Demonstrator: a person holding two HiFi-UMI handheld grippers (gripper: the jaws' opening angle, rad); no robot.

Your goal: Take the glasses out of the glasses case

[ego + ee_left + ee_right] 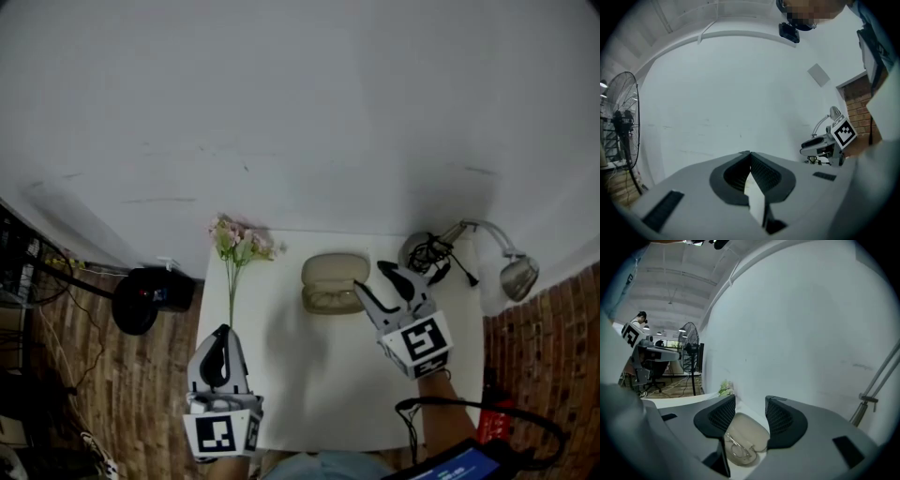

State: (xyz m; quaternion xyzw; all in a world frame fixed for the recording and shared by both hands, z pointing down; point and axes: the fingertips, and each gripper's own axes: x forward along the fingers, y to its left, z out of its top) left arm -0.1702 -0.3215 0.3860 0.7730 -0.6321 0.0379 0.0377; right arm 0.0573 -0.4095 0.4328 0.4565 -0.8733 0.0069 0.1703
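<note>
Plain white wall point(300, 94), white table point(309, 384) against it, brown floor point(66, 352), perhaps wood-patterned, standing fan point(622, 119), desk lamp point(517, 277) on table

Open beige glasses case point(335, 270) seemingly holds glasses point(332, 300).

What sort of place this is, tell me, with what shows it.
Probably an open workshop or lab hall: a small white table against a bare wall, a standing fan, and desks with an office chair under a high ribbed ceiling.
</note>
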